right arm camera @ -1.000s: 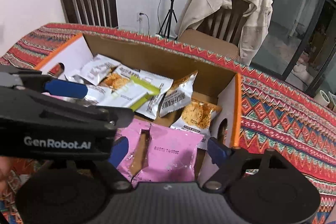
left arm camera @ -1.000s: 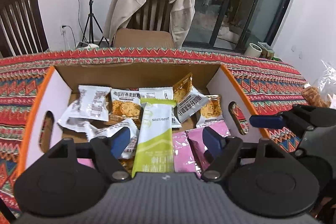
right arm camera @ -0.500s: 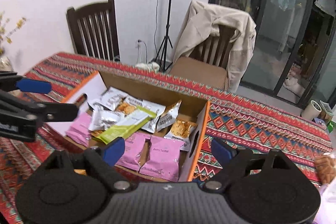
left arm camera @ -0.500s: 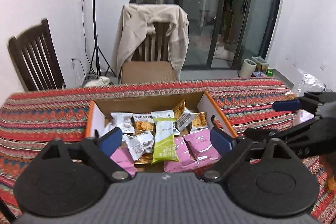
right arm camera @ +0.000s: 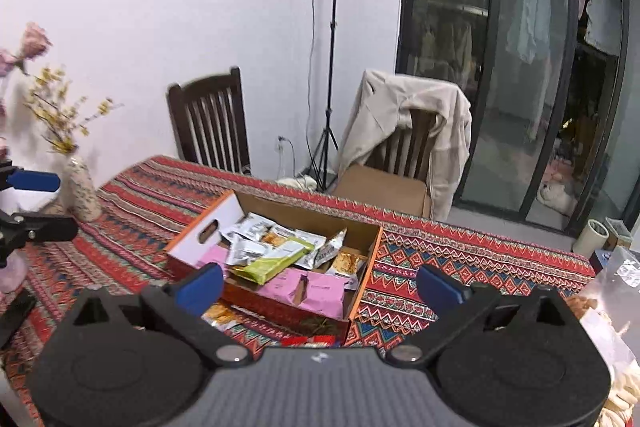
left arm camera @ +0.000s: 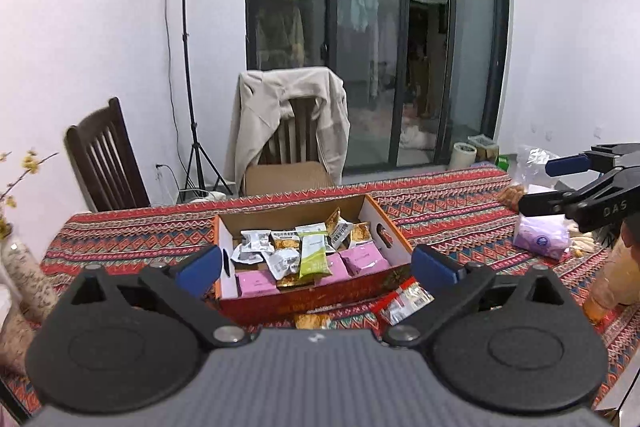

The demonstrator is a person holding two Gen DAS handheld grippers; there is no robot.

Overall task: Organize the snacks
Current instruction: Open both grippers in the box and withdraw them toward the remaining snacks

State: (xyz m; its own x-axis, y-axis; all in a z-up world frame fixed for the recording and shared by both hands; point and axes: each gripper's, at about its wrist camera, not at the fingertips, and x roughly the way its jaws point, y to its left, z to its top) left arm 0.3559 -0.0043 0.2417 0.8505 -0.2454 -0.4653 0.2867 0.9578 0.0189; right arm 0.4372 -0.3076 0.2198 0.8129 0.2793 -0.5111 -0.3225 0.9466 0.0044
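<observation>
Both grippers spread, empty: left gripper [left arm camera: 316, 267] | right gripper [right arm camera: 320, 281] | snack box [left arm camera: 394, 249] full

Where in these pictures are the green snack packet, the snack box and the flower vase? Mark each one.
green snack packet [left arm camera: 313, 259], left wrist view, middle of its front face.
snack box [left arm camera: 320, 297], left wrist view, its red near wall.
flower vase [right arm camera: 82, 193], right wrist view, middle of its speckled body.

Both wrist views look forward from above the counter's [left arm camera: 440, 203] near edge, well back: the left faces the snack box [left arm camera: 394, 247] squarely, the right from its right, sharing box and chairs.
</observation>
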